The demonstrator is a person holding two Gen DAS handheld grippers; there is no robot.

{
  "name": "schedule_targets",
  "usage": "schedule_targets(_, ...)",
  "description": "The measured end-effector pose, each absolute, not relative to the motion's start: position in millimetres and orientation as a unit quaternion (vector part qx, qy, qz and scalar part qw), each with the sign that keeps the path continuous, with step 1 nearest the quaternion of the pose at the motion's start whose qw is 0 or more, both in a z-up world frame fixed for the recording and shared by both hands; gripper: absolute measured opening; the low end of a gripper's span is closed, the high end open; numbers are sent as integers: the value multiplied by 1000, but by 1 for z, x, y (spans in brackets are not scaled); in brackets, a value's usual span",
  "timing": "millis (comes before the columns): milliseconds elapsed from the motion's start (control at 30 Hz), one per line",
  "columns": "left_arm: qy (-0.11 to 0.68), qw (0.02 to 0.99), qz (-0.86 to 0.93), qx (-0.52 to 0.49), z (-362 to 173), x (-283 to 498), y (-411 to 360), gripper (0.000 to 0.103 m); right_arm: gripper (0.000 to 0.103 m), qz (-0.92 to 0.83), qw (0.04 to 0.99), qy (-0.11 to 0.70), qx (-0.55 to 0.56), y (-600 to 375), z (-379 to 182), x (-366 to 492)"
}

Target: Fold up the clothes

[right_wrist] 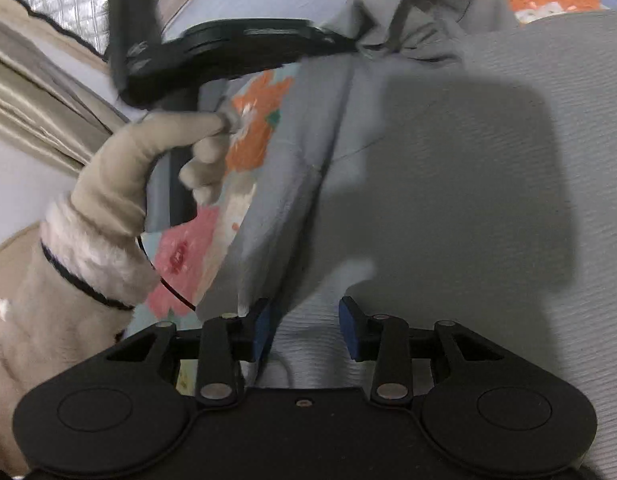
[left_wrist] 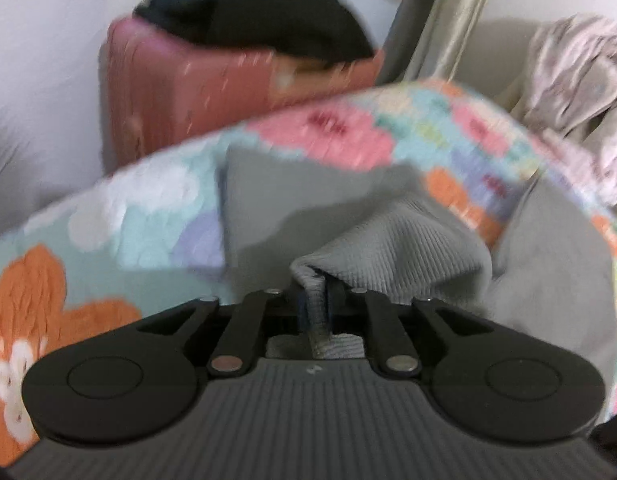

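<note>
A grey ribbed garment (left_wrist: pixel 396 236) lies on a flowered bedspread (left_wrist: pixel 120 224). My left gripper (left_wrist: pixel 315 300) is shut on a bunched edge of the garment and lifts it off the bed. In the right wrist view the same garment (right_wrist: pixel 488 168) spreads wide below my right gripper (right_wrist: pixel 306 328), whose blue pads (right_wrist: pixel 350 334) stand apart with nothing between them, just over the cloth. The left gripper (right_wrist: pixel 348 46) also shows there at the top, held by a gloved hand (right_wrist: pixel 120 184), pinching the garment's far edge.
A pink cushion (left_wrist: pixel 212 92) with a black garment (left_wrist: pixel 260 20) on it stands behind the bed. A pale crumpled cloth (left_wrist: pixel 580 92) hangs at the right. A beige curtain (right_wrist: pixel 36 112) is at the left of the right wrist view.
</note>
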State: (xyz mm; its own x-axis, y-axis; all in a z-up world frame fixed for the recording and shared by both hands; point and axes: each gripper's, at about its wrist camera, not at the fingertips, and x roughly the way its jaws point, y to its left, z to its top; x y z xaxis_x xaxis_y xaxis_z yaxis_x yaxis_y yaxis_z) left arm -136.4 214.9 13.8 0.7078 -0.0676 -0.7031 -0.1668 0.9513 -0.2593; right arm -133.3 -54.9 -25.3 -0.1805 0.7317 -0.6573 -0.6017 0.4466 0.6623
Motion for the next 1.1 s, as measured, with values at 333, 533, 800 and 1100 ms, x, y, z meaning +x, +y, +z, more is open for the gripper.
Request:
schedule_targets(333, 323, 931, 72, -154, 51, -244, 215, 57, 46, 489, 688, 532, 71, -102, -2, -153)
schedule_targets(533, 367, 919, 123, -72, 39, -304, 215, 58, 47, 474, 691, 542, 63, -128, 14, -184)
schedule_targets(800, 406, 893, 192, 15, 55, -406, 267, 58, 50, 463, 721, 513, 55, -158, 28, -242)
schedule_targets(1100, 458, 847, 246, 110, 92, -504, 328, 58, 50, 458, 729, 504, 68, -167, 43, -273)
